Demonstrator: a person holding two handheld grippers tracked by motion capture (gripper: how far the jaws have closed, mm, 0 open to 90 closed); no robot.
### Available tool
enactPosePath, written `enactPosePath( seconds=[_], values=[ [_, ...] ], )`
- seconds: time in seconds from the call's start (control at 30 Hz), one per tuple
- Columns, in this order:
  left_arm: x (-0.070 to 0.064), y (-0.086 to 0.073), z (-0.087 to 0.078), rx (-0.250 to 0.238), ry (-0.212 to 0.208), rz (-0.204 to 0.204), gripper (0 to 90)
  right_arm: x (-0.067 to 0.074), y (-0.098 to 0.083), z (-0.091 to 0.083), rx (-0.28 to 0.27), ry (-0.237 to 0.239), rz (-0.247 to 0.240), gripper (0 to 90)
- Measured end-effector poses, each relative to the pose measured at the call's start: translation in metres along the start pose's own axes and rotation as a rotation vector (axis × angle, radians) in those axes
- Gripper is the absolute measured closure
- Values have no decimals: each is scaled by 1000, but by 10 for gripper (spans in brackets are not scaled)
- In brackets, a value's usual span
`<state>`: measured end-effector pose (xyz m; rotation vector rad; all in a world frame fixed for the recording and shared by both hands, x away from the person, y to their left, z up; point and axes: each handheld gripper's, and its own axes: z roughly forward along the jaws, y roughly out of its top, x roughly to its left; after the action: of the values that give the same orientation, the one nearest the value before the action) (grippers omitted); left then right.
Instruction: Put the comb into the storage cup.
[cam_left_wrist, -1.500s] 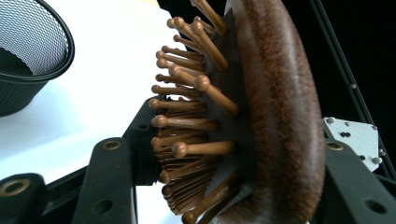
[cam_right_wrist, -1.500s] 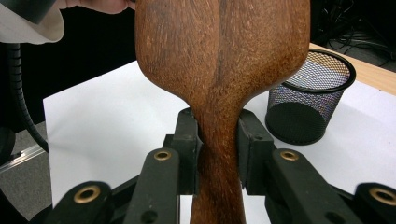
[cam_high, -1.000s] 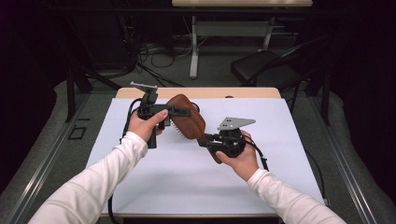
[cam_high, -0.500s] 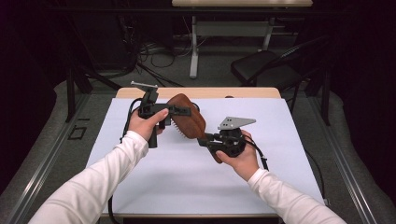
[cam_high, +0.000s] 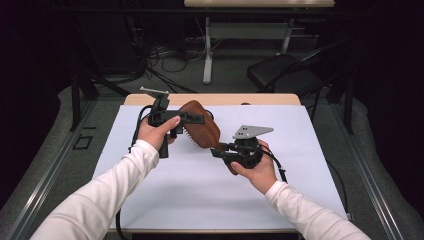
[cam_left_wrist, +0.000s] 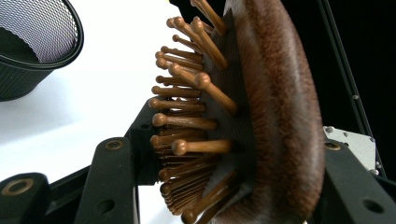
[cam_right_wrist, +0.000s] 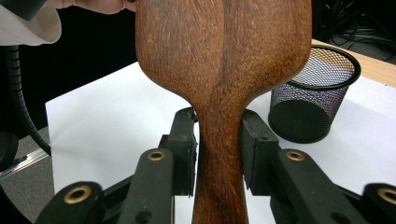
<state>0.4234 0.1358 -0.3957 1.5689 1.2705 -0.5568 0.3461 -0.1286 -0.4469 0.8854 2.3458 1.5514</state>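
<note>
Wooden hairbrush (cam_high: 202, 127) held up over the tabletop (cam_high: 310, 130), mid-scene, btwn both hands. Left tongs (cam_high: 192, 118) pinch the brush head, one jaw on the wooden back, other on the bristle side w/ its pins (cam_left_wrist: 187, 121). Right tongs (cam_high: 220, 149) sit around the handle (cam_right_wrist: 219, 163); jaws have just been opening, pads close beside it, touching or not I can't tell. Black mesh cup (cam_right_wrist: 313, 100) stands on the tabletop farther off.
</note>
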Motion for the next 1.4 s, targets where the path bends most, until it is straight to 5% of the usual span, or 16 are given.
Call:
enactPosePath(
  seconds=[0.43,0.83,1.4],
  values=[
    [0,1,-1,-6,1,-3,483,3,-1,2,5,-8,-20,591],
    [1,2,-6,-18,10,2,482,1,0,1,-20,-46,-75,357],
    [0,3,-9,-25,20,15,481,2,4,-5,-14,-47,-83,339]
  ],
)
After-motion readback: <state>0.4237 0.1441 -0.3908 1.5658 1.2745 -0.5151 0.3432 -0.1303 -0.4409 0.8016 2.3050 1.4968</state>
